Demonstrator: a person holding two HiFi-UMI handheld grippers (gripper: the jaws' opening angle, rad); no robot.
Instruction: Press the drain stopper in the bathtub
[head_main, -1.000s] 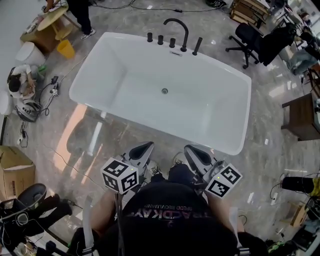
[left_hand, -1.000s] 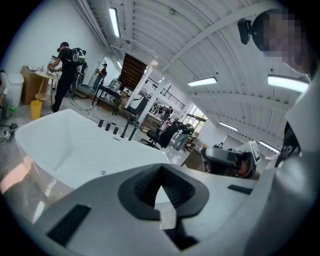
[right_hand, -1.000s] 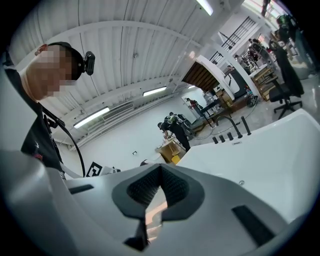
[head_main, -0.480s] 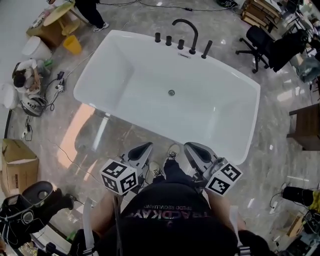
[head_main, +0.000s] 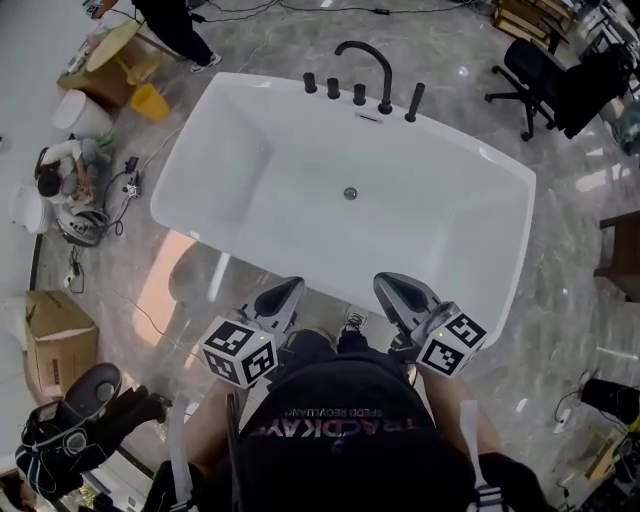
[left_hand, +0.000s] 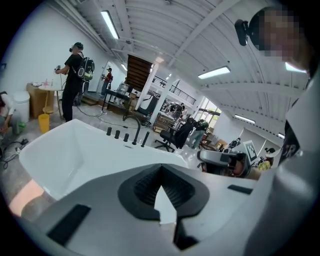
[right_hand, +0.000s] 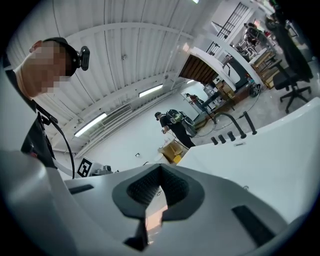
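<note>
A white freestanding bathtub (head_main: 250, 130) fills the middle of the head view. Its small round drain stopper (head_main: 350, 193) sits on the tub floor near the centre. A black arched faucet (head_main: 368, 60) with several black knobs stands on the far rim. My left gripper (head_main: 287, 290) and right gripper (head_main: 387, 285) are held side by side close to my body, just short of the tub's near rim. Both are shut and hold nothing. The left gripper (left_hand: 161, 171) looks over the tub (left_hand: 75, 145) from its left end. The right gripper (right_hand: 160, 172) sees the tub rim (right_hand: 270, 150) and faucet (right_hand: 227, 120).
A black office chair (head_main: 555, 65) stands at the far right. Left of the tub are a crouching person (head_main: 55, 170), cables, a white bucket (head_main: 80, 112) and a yellow bucket (head_main: 152, 100). A cardboard box (head_main: 55, 340) lies at the near left. A person (left_hand: 74, 80) stands beyond the tub.
The tub has drawn nearer and shifted right and down in the head view as I stepped toward it. Both grippers stay shut in the same place by my body.
</note>
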